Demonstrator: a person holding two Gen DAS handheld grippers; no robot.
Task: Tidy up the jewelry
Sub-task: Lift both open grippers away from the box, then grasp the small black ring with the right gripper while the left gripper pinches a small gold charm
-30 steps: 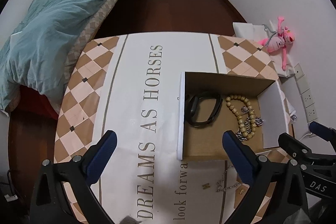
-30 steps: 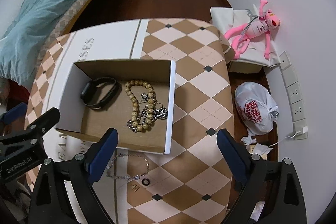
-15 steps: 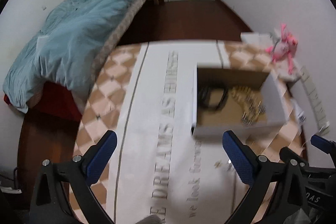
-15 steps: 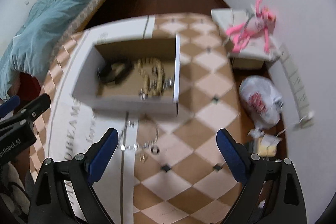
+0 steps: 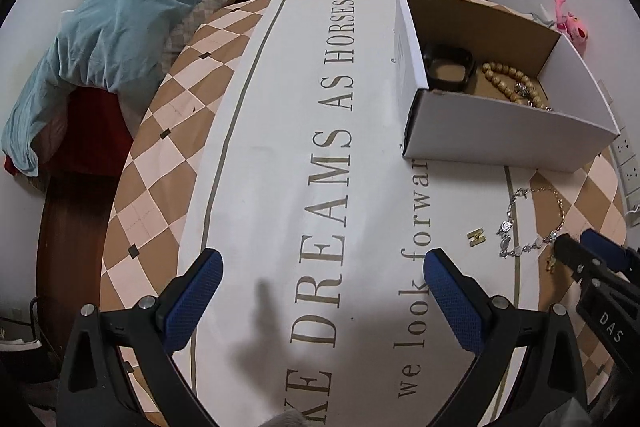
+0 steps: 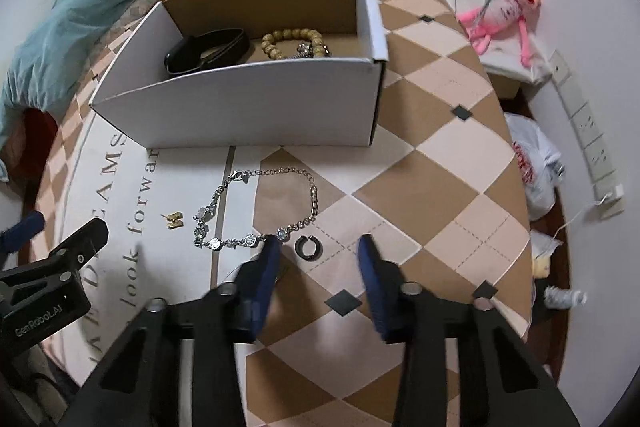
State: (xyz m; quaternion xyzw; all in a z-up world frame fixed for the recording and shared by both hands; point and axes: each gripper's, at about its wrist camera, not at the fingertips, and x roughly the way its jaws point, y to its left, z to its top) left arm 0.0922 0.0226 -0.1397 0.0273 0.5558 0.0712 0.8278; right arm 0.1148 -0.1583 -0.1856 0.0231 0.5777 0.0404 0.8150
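A silver chain bracelet [image 6: 260, 211] lies loose on the table [image 6: 420, 155], spread in an open loop just in front of the near wall of a white cardboard box [image 6: 256, 107]. Beside it toward the lettered middle of the cloth sits a small gold charm [image 6: 173, 219], and on the other side, close to the chain's near end, a small dark ring [image 6: 308, 247]. Inside the box rest a black band [image 6: 208, 50] and a wooden bead bracelet [image 6: 292, 41], with some silver pieces tangled by the beads.

The right gripper [image 6: 316, 259] is low over the table with its jaws having just been closing; they stand narrow but apart, the dark ring lies between the fingertips, not pinched, and the left blue pad [image 6: 268, 267] sits at the chain's near end, though contact cannot be made out.

The left gripper [image 5: 320, 291] hovers over the printed lettering near the table's middle, jaws spread wide with nothing between them.

Beyond the table's far edge lies a bed with a teal duvet [image 5: 132, 7], and a pink plush toy [image 6: 504, 11] lies off the right edge.
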